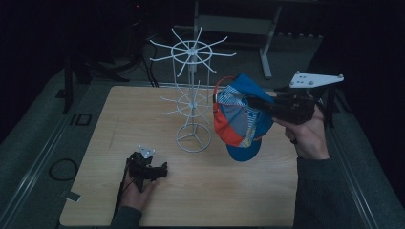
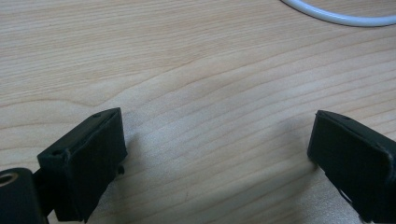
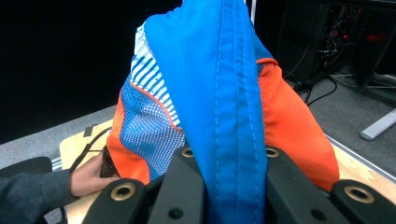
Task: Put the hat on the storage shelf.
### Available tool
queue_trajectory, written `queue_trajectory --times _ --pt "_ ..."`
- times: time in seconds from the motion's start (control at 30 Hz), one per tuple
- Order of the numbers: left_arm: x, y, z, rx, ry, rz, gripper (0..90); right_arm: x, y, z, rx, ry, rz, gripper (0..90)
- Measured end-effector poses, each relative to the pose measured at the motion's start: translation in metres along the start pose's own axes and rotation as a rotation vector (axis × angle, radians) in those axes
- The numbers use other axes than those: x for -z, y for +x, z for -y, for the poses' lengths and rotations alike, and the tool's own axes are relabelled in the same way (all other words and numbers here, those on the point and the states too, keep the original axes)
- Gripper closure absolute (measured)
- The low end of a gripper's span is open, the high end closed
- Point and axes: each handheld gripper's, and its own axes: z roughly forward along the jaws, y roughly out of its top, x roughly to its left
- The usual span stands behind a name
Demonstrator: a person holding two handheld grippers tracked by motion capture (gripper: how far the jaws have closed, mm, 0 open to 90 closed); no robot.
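A blue, orange and striped cap (image 1: 239, 119) hangs in the air at the right of the table, held up by my right gripper (image 1: 261, 106), which is shut on its blue fabric (image 3: 224, 116). A white wire rack (image 1: 192, 90) with spoked hooks stands on the table just left of the cap. My left gripper (image 1: 155, 168) rests low at the front left of the wooden table (image 1: 119, 124), its jaws wide apart with bare wood between them (image 2: 217, 140). The rack's white base ring (image 2: 336, 16) curves across the top right of the left gripper view.
A person's hand (image 3: 91, 177) and dark sleeve show beyond the cap in the right gripper view. A grey desk frame (image 1: 265, 36) stands behind the table. Cables (image 1: 62, 169) lie on the floor at the left. Dark surroundings ring the table.
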Motion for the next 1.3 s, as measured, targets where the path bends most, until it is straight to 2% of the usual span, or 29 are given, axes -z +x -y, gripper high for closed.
queue_trajectory --times 0.37,0.53,0.83,1.3 --pt "0.0 0.0 0.0 0.0 0.0 0.0 4.6 0.001 0.004 0.002 -0.006 -0.032 -0.009 87.1" --pt "0.0 0.0 0.0 0.001 0.001 0.001 4.6 0.002 0.008 0.003 -0.012 -0.058 -0.033 87.1" --pt "0.0 0.0 0.0 0.001 0.0 0.0 4.6 0.008 0.013 -0.003 0.006 -0.067 -0.026 87.2" --pt "0.0 0.0 0.0 0.001 0.0 0.0 4.6 0.011 0.016 -0.01 0.002 -0.112 -0.052 87.2"
